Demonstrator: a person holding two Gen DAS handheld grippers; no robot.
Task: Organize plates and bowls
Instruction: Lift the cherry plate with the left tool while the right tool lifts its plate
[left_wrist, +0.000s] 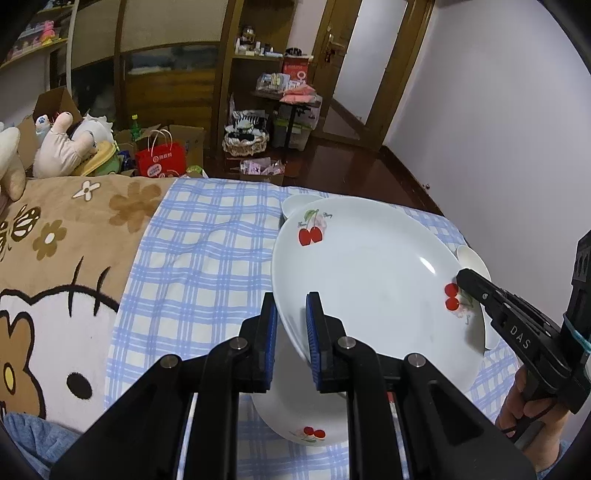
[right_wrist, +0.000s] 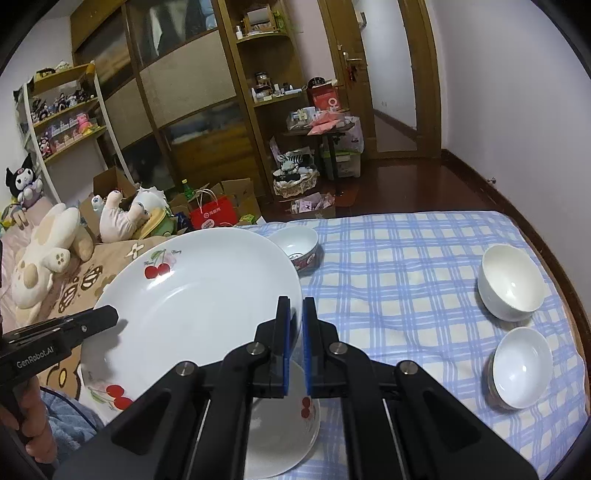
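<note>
White porcelain fills the left wrist view: a cherry-printed plate (left_wrist: 369, 273) is held above the blue checked cloth (left_wrist: 207, 251), its near rim clamped between the blue pads of the left gripper (left_wrist: 291, 328), its far rim pinched by the right gripper (left_wrist: 466, 281). A second cherry plate (left_wrist: 306, 424) lies under it, and a bowl's rim (left_wrist: 299, 203) peeks out behind. In the right wrist view the right gripper (right_wrist: 295, 332) is closed on the plate's edge; a patterned bowl (right_wrist: 301, 245) sits just behind the plate, two white bowls (right_wrist: 511, 282) (right_wrist: 522, 367) well to the right.
</note>
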